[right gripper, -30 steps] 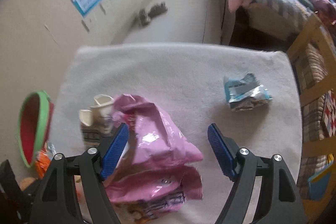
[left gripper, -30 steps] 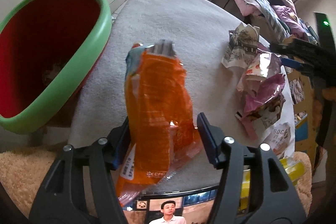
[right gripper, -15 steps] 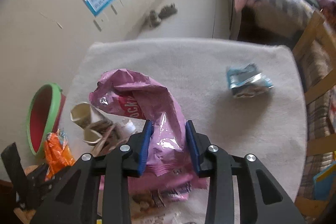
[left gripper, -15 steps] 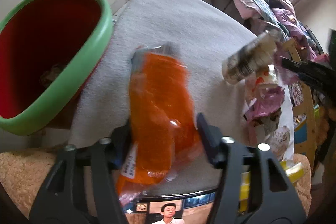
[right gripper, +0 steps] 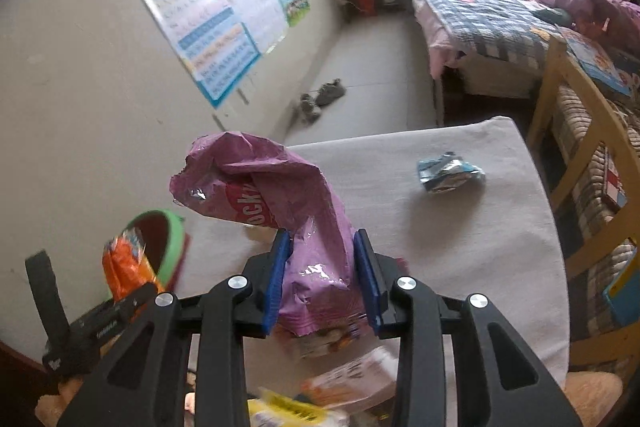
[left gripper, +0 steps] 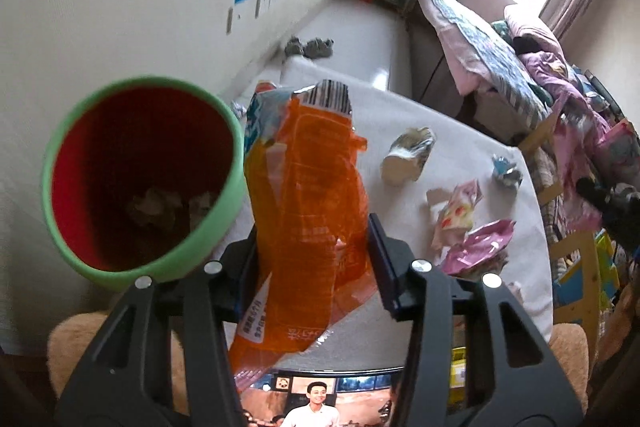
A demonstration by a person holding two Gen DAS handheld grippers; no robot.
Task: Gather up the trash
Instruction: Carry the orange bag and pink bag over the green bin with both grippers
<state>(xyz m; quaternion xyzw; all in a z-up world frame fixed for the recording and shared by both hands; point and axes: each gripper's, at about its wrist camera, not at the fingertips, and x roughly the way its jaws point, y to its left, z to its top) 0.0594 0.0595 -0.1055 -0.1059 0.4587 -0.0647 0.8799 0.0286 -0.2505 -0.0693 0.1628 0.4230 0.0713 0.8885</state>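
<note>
Orange crinkled plastic snack bag point(left gripper: 308, 211) stood upright between our left gripper point(left gripper: 316, 259) fingers, closing on it, just right of the green-rimmed red bin point(left gripper: 140, 179), ready to drop. Right gripper point(right gripper: 322, 283) pinched the purple foil wrapper point(right gripper: 280, 211), lifted off the grey table point(right gripper: 480, 247).

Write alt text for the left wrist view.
The left gripper, jaws closing, holds an orange snack bag upright beside a green-rimmed red bin. More wrappers lie on the grey-covered table behind.
</note>
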